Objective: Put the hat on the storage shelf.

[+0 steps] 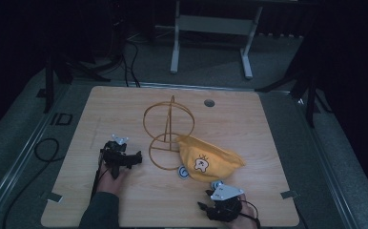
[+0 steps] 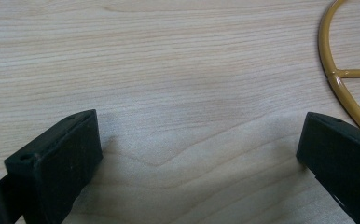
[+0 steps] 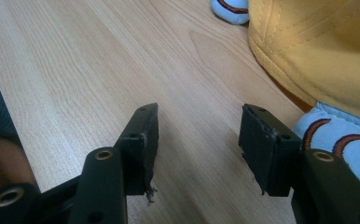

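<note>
The yellow cap (image 1: 209, 163) lies crown-up on the wooden table (image 1: 249, 119), its rear edge against the base ring of the gold wire hat stand (image 1: 168, 133), so the work appears to be at the approach step, with the cap not yet gripped. The right gripper (image 1: 209, 202) rests just beside the cap's near edge, jaws spread and empty; the left gripper (image 1: 135, 157) sits just beside the stand's base, jaws wide apart and empty. The next move likely calls for advancing the right gripper to pinch the cap's edge.

The table (image 1: 125, 200) is matt pale wood, the stand (image 1: 168, 129) glossy yellow metal wire, the cap (image 1: 210, 160) stitched yellow cloth.
</note>
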`<action>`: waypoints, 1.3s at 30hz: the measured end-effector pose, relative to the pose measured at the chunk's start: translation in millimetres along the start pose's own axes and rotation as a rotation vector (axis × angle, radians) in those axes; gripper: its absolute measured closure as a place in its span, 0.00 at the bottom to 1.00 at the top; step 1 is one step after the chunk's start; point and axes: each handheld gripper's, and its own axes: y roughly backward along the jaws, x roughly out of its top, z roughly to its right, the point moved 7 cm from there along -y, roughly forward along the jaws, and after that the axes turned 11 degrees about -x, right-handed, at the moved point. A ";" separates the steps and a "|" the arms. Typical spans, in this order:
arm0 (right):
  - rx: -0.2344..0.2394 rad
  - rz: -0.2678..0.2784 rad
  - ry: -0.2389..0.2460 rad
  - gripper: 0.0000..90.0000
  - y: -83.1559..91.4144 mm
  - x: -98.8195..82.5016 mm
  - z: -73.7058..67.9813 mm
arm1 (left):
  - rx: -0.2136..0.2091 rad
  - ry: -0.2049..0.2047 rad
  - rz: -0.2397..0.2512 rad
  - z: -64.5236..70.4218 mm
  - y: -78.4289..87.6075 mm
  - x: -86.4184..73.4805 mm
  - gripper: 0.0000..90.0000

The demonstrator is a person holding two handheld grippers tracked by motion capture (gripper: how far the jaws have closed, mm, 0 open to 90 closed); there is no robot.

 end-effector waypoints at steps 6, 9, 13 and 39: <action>-0.005 -0.005 -0.006 0.53 0.2 0.1 -0.4 | 0.000 0.000 0.000 0.0 0.0 0.0 0.00; -0.007 -0.006 -0.007 0.52 0.2 0.2 -0.5 | 0.000 0.000 0.000 0.0 0.0 0.0 0.00; 0.002 -0.010 -0.005 0.52 0.5 0.2 -0.8 | 0.000 0.000 0.000 0.0 0.0 0.0 0.00; -0.091 -0.015 -0.079 0.59 33.4 -3.3 40.8 | -0.006 -0.003 0.002 0.7 -0.8 0.7 0.00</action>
